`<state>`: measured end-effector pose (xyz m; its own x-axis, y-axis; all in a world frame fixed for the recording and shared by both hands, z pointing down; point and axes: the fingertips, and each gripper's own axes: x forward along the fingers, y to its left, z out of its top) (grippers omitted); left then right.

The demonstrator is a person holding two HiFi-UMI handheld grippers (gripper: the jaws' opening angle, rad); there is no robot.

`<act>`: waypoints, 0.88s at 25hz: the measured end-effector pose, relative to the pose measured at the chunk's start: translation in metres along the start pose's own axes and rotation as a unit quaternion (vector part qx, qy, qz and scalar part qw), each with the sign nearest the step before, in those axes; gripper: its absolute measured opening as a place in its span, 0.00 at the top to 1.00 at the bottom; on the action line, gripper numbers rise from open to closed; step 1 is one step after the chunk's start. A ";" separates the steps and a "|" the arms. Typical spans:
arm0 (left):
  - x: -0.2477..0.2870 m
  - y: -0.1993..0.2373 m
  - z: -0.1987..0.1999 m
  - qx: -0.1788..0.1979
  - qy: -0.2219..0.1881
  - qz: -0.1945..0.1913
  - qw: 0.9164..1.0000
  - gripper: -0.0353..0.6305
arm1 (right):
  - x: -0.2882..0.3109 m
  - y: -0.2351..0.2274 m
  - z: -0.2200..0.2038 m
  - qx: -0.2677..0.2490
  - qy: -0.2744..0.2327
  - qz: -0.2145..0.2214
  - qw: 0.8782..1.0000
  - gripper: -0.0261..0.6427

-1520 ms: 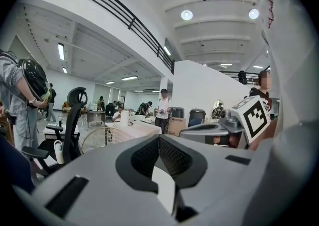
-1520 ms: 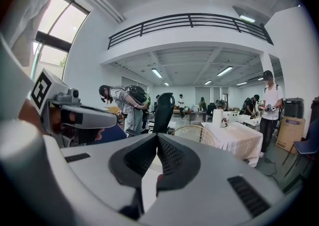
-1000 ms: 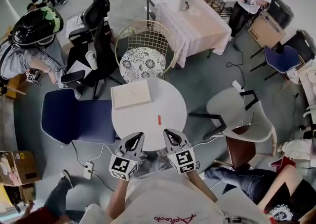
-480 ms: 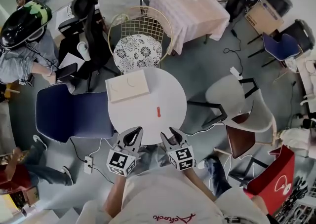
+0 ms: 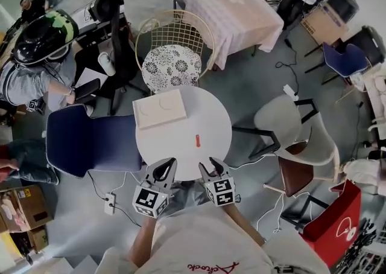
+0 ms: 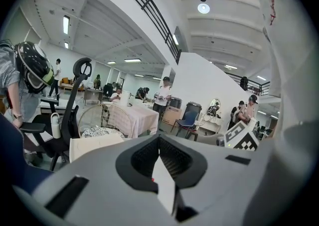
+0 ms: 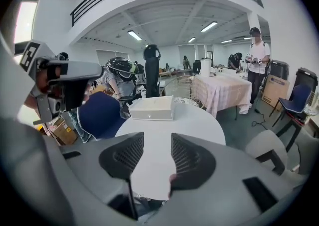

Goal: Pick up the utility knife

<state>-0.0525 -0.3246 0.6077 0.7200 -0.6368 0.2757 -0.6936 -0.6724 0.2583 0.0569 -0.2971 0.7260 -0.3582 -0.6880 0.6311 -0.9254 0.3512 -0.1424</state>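
Observation:
A small red-orange utility knife (image 5: 197, 140) lies on the round white table (image 5: 211, 116), right of its middle, toward the near edge. My right gripper (image 5: 209, 163) hovers at that edge, just short of the knife; its jaws have just been opening and stand open (image 7: 152, 155) with only tabletop showing between them. A reddish speck peeks from behind one of its pads; I cannot tell what it is. My left gripper (image 5: 169, 164) is beside it to the left, its pads (image 6: 172, 158) meeting at the tips, holding nothing.
A flat white box (image 5: 160, 108) sits on the table's far left part. Round the table stand a blue chair (image 5: 90, 140), a wire chair with a patterned cushion (image 5: 175, 67) and a grey chair (image 5: 289, 128). A helmeted person (image 5: 42, 37) is at left.
The right gripper's jaws were together before and are now spread apart. Both grippers sit a little lower at the table's near edge. The knife has not moved.

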 end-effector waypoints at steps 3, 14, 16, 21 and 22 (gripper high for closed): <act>-0.001 0.000 0.001 -0.003 -0.002 0.003 1.000 0.93 | 0.021 -0.009 -0.006 0.004 0.012 -0.005 1.000 0.70; -0.018 0.015 0.005 -0.016 -0.009 0.033 0.999 0.93 | 0.101 -0.026 -0.044 -0.012 0.108 -0.005 0.994 0.71; -0.022 0.018 0.005 -0.016 -0.010 0.039 0.999 0.93 | 0.112 -0.028 -0.052 -0.010 0.128 -0.005 0.992 0.71; -0.027 0.025 0.005 -0.022 -0.008 0.051 0.998 0.93 | 0.137 -0.040 -0.057 0.008 0.154 -0.016 0.988 0.71; -0.027 0.027 0.004 -0.022 -0.007 0.052 0.998 0.93 | 0.143 -0.041 -0.058 0.008 0.160 -0.017 0.987 0.71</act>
<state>-0.0910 -0.3271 0.6030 0.6434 -0.7085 0.2898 -0.7652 -0.5845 0.2698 0.0512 -0.3732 0.8663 -0.2718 -0.4631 0.8436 -0.9392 0.3189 -0.1275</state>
